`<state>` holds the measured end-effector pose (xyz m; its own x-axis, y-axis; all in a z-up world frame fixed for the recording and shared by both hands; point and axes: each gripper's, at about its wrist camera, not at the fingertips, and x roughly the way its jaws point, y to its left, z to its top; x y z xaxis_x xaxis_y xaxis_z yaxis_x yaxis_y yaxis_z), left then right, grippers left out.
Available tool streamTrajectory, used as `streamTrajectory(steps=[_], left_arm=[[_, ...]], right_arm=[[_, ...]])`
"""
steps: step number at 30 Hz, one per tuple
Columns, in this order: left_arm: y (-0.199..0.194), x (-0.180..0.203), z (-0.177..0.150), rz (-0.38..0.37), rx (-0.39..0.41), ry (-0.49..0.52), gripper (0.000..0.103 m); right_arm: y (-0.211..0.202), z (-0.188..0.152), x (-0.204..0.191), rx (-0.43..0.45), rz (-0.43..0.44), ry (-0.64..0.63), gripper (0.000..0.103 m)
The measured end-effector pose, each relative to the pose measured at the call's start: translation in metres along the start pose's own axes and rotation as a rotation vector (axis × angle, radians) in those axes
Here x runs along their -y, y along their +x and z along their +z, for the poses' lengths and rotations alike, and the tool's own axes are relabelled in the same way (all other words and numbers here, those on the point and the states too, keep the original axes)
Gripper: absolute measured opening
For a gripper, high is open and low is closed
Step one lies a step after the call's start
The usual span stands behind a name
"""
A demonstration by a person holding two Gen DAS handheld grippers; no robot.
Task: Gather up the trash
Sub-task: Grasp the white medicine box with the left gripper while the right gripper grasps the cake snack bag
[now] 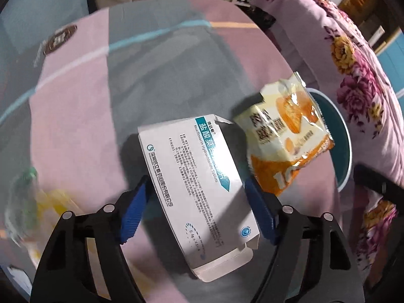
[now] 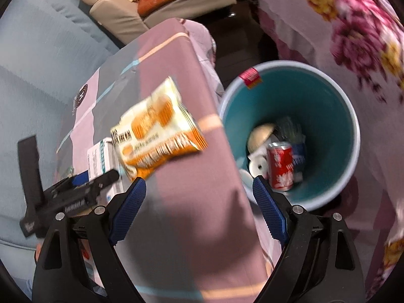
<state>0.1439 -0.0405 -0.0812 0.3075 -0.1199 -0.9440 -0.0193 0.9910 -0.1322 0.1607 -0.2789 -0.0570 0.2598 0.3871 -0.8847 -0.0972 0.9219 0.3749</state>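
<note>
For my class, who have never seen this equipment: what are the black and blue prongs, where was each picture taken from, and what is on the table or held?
A person holds two pincer tools; a camera on each looks along its prongs. In the left tool's view, the left gripper straddles a white medicine box; whether the pads grip it is unclear. An orange snack packet lies beside it on the table. In the right tool's view, the right gripper is open and empty, with a teal bin holding a red can.

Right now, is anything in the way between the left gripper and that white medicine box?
Nothing visible. The left gripper already straddles the medicine box, one blue pad at each side. The orange snack packet lies just beyond, toward the teal trash bin.
</note>
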Motion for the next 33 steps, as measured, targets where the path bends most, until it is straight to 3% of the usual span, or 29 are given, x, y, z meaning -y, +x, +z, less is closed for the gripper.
streamTrajectory(steps=[6,14,15,19,22,25,33], left_arm=[[0.001,-0.022,0.008,-0.027,0.018,0.013,0.079],[0.008,-0.028,0.011,-0.029,0.027,0.043,0.087],[0.008,-0.027,0.01,-0.029,0.029,0.051,0.088],[0.006,-0.033,0.008,-0.069,0.044,0.055,0.088],[0.004,-0.037,0.005,-0.086,0.06,0.067,0.083],[0.001,-0.043,0.002,-0.11,0.072,0.074,0.073],[-0.013,-0.065,0.005,-0.131,0.098,0.042,0.07]], right_arm=[[0.03,0.033,-0.025,-0.018,-0.009,-0.056,0.082],[0.063,0.053,-0.043,-0.047,-0.05,-0.096,0.082],[0.064,0.052,-0.046,-0.047,-0.054,-0.103,0.079],[0.067,0.046,-0.056,-0.071,-0.052,-0.123,0.033],[0.065,0.038,-0.063,-0.075,-0.042,-0.12,0.021],[0.055,0.032,-0.074,-0.057,-0.042,-0.127,0.017],[0.011,0.037,-0.096,0.079,-0.1,-0.11,0.014]])
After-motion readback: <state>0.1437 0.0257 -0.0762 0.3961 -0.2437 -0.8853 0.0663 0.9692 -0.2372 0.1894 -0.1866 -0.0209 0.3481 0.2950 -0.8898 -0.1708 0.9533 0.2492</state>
